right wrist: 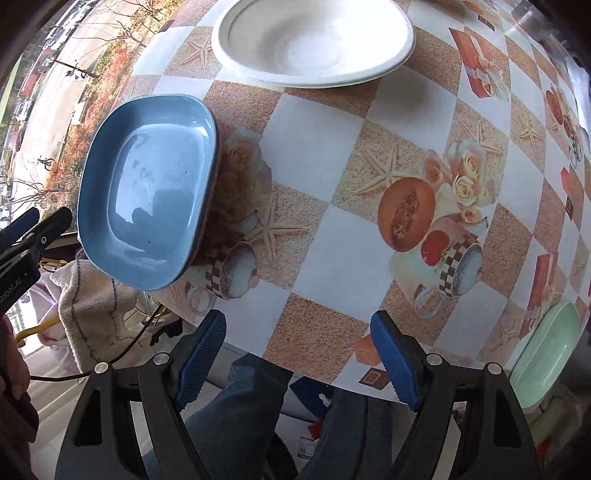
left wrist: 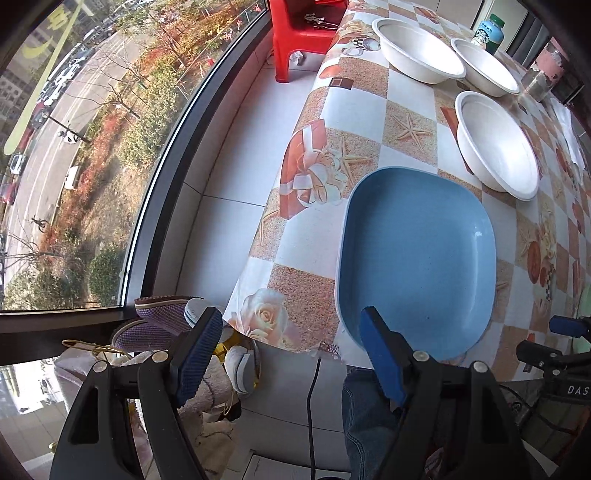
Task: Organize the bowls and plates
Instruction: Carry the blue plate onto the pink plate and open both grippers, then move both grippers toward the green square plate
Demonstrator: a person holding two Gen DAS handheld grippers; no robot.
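Note:
A blue rectangular plate (left wrist: 417, 258) lies at the near left corner of the table; it also shows in the right wrist view (right wrist: 147, 188), seemingly on top of another plate. Three white bowls (left wrist: 495, 144) (left wrist: 417, 48) (left wrist: 484, 66) stand farther back; the nearest shows in the right wrist view (right wrist: 314, 40). A pale green plate (right wrist: 546, 354) lies at the table's near right edge. My left gripper (left wrist: 291, 354) is open and empty, just before the blue plate's near edge. My right gripper (right wrist: 299, 358) is open and empty, above the table's front edge.
The table carries a patterned checked cloth (right wrist: 332, 229). A green-capped bottle (left wrist: 489, 31) and a glass jar (left wrist: 546, 74) stand at the back right. A red plastic stool (left wrist: 299, 33) is behind the table by the window. Cloths and slippers (left wrist: 159, 321) lie on the floor at left.

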